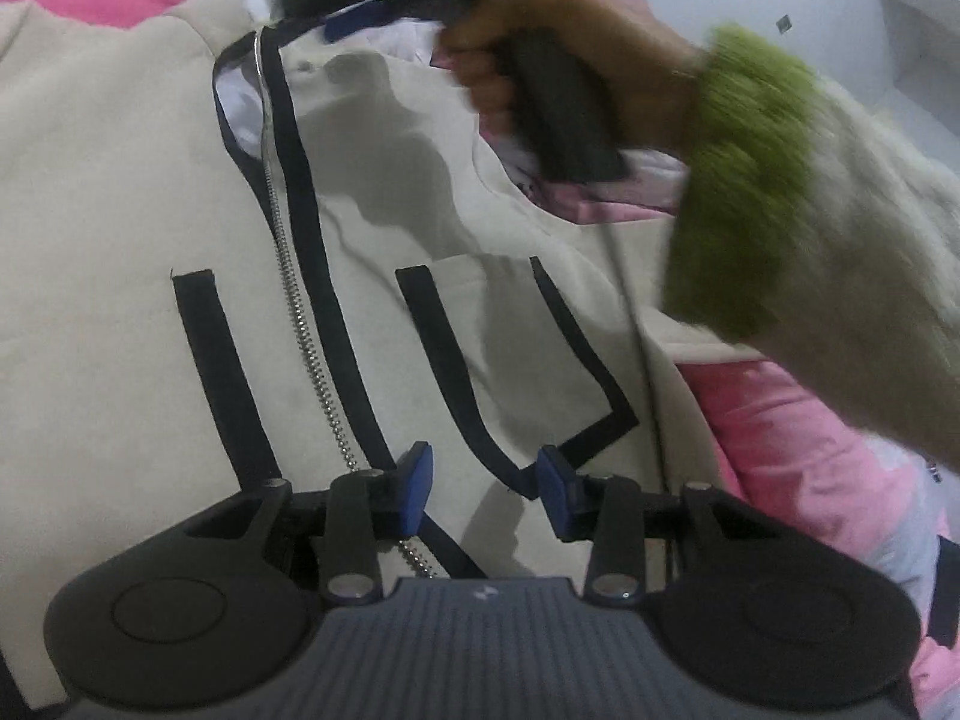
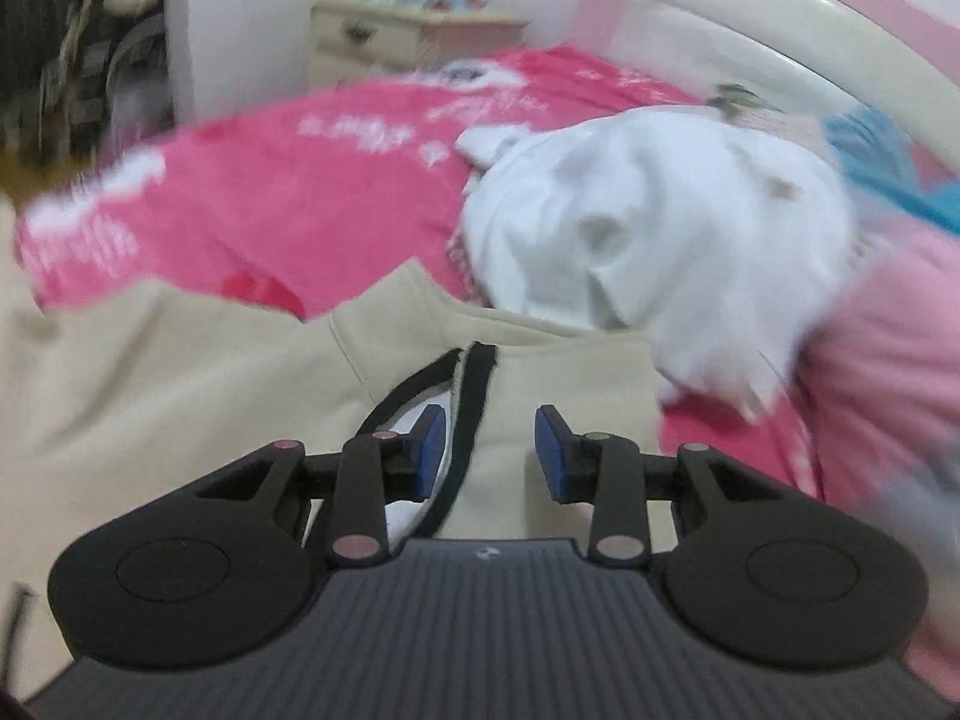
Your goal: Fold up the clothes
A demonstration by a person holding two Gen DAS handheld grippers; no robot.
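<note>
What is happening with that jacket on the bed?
A person is folding clothes with a gripper in each hand. A beige zip jacket lies spread flat on the pink bedspread. The left gripper and the right gripper both hang open over it, holding nothing. A white garment lies crumpled beyond the jacket.

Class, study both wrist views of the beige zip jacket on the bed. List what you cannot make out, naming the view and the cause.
- Left wrist view: the beige zip-up jacket with black trim runs off the left edge, and its right side lies under the person's green-cuffed sleeve.
- Left wrist view: the hand holding the black handle is motion-blurred.
- Right wrist view: the crumpled white garment is blurred, type unclear.
- Right wrist view: items on the cream bedside cabinet are too small.
</note>
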